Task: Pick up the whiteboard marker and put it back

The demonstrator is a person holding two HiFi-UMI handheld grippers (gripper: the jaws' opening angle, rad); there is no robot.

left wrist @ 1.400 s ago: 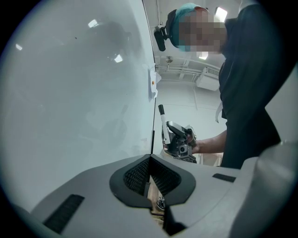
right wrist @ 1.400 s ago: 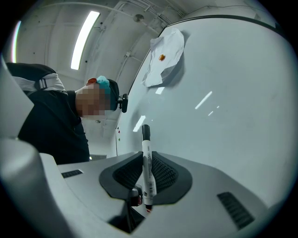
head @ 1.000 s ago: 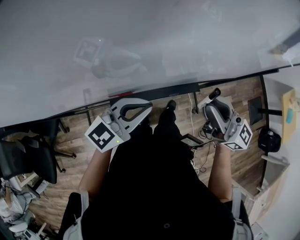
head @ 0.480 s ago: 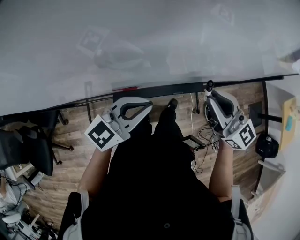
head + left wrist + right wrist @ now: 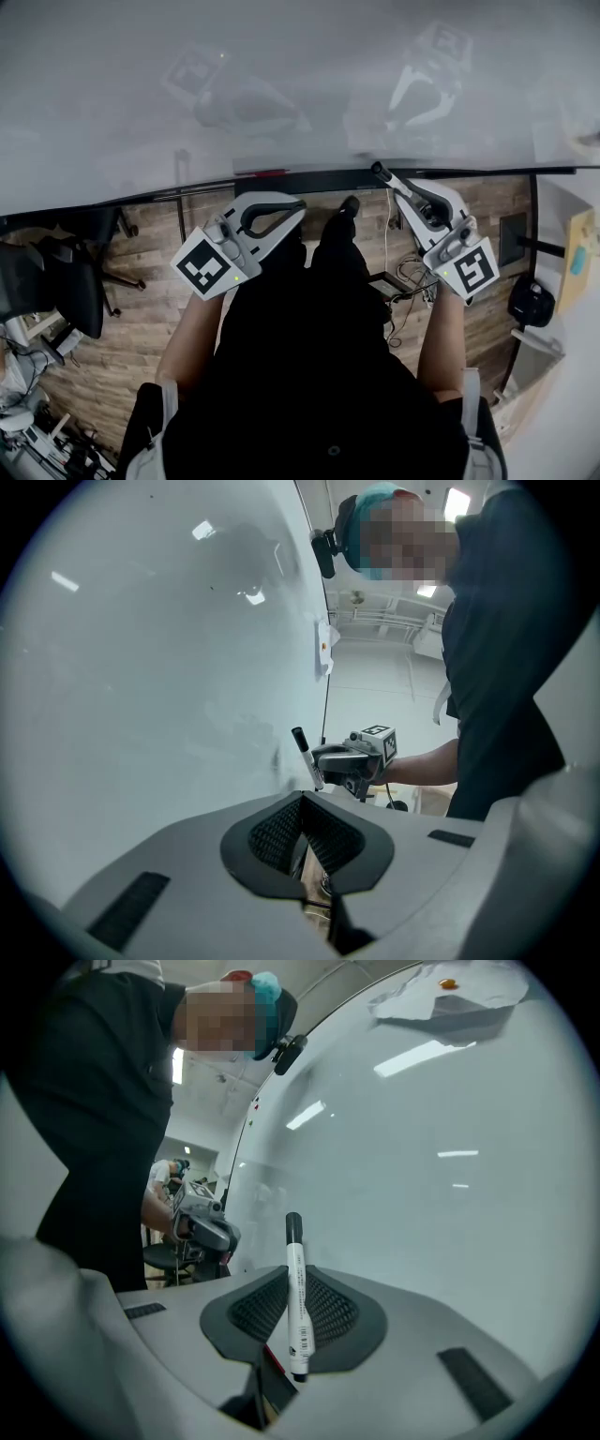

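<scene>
Right of centre in head view, right tongs (image 5: 397,193) clamped on one whiteboard marker (image 5: 294,1241), capped end jutting toward whiteboard (image 5: 281,84), near ledge (image 5: 319,180). Left tongs (image 5: 302,810) pressed together, empty. Risk: narrow grip on smooth barrel; marker likely to pivot or slip if cap knocked ledge. Count: one marker, two tongs, one board.
</scene>
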